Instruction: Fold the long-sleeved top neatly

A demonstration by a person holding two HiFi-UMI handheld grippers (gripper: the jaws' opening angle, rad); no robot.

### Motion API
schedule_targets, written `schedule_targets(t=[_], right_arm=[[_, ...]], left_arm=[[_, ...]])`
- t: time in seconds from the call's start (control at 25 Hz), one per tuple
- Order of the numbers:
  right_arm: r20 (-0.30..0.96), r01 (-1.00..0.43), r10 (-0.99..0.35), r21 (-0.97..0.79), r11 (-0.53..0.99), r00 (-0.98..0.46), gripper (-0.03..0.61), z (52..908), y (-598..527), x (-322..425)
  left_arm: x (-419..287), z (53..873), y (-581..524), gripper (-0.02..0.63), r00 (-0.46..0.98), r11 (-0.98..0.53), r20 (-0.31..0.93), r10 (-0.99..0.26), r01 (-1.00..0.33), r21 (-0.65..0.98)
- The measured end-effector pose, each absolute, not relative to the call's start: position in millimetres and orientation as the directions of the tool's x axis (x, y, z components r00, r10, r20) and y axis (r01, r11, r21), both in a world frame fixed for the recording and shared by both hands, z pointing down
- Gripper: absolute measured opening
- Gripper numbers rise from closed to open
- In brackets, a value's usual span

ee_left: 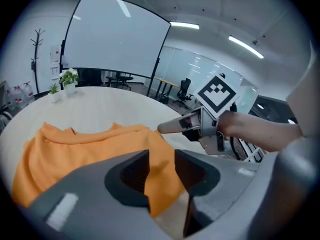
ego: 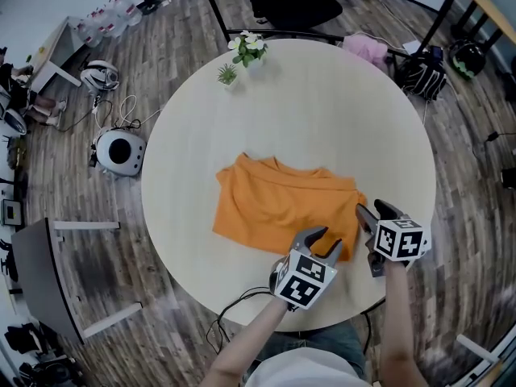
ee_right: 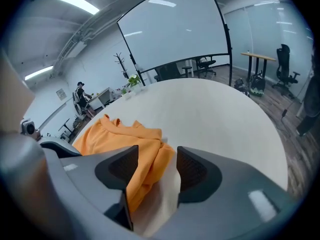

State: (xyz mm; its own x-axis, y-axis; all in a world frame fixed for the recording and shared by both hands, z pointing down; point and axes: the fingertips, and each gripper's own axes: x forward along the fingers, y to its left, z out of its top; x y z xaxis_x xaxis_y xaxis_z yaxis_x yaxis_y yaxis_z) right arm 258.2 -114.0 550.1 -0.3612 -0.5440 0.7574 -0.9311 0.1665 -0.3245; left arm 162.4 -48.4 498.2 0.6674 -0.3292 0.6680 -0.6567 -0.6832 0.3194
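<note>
Since the orange top lies flat as a compact block with no sleeves sticking out, I'd judge the sleeves are tucked in and a body fold comes next. It sits mid-table, toward the table's near rim, collar facing the far rim.

Left gripper is low over the table just inside the near rim, at the top's near hem. Its jaws are spread, and its own view shows the hem corner in the gap, unpinched. Looks lined up to bite that corner.

Right gripper is further along the same rim, at the other near corner. Its jaws are also released, with bunched layered fabric between them and nothing clamped.

One gripper per hem corner makes sense, since lifting both together keeps the edge straight for a fold toward the collar.

Risk: the right-hand corner is stacked and rumpled, so a shallow bite may catch only the upper layer.

Small plants at the table's far rim are well clear.
</note>
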Motion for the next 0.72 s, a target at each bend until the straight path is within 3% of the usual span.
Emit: schedule_targets(t=[0.52, 0.72], right_arm=[[0.766, -0.904, -0.485, -0.396, 0.162, -0.422, 0.296, 583.3, -124.8, 245.3], [0.766, -0.895, -0.464, -0.402, 0.195, -0.445, 0.262, 588.4, -125.0, 236.9]], left_arm=[[212.5, 538.5, 15.8, 0.241, 0.655, -0.775, 0.736, -0.175, -0.552, 0.307], [217.4, 561.7, 24.4, 0.244, 0.622, -0.759, 0.767, -0.156, -0.573, 0.31]])
